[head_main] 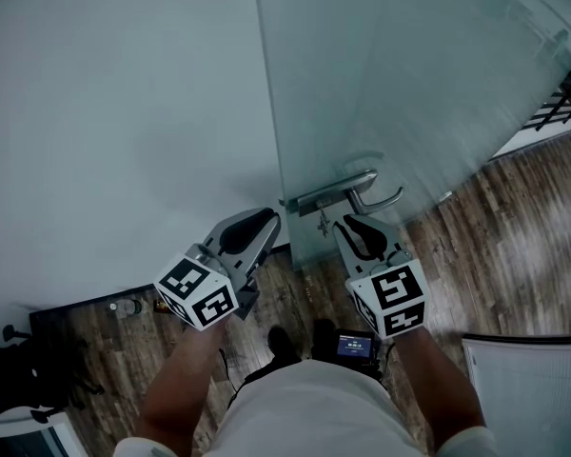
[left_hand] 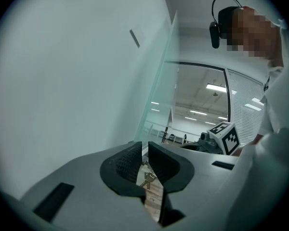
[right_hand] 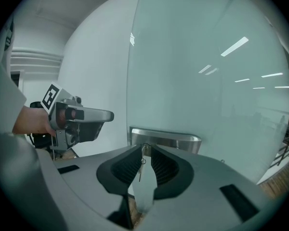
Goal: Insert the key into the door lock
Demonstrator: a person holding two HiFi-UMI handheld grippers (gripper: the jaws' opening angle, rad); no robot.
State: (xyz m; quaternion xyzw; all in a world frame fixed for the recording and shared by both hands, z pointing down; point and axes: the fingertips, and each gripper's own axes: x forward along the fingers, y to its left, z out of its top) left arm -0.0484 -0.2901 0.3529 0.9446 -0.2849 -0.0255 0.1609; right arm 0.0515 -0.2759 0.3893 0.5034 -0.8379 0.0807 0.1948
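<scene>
While the right hand-held gripper (right_hand: 145, 147) pinches the key (right_hand: 145, 150) at the door lock (right_hand: 166, 141), the left hand-held gripper (left_hand: 144, 146) hangs slightly parted, empty.

Cool, even light fills all views. It comes from ceiling lamps (left_hand: 216, 86), which also show as bright streaks mirrored in the door (right_hand: 216, 109). The wall (head_main: 114, 112) looks almost washed out, with no hard shadow on it. The floor (head_main: 514, 246) carries a soft sheen. Both gripper views bend lines strongly and turn black in the corners; the nearest parts there are a little soft.
</scene>
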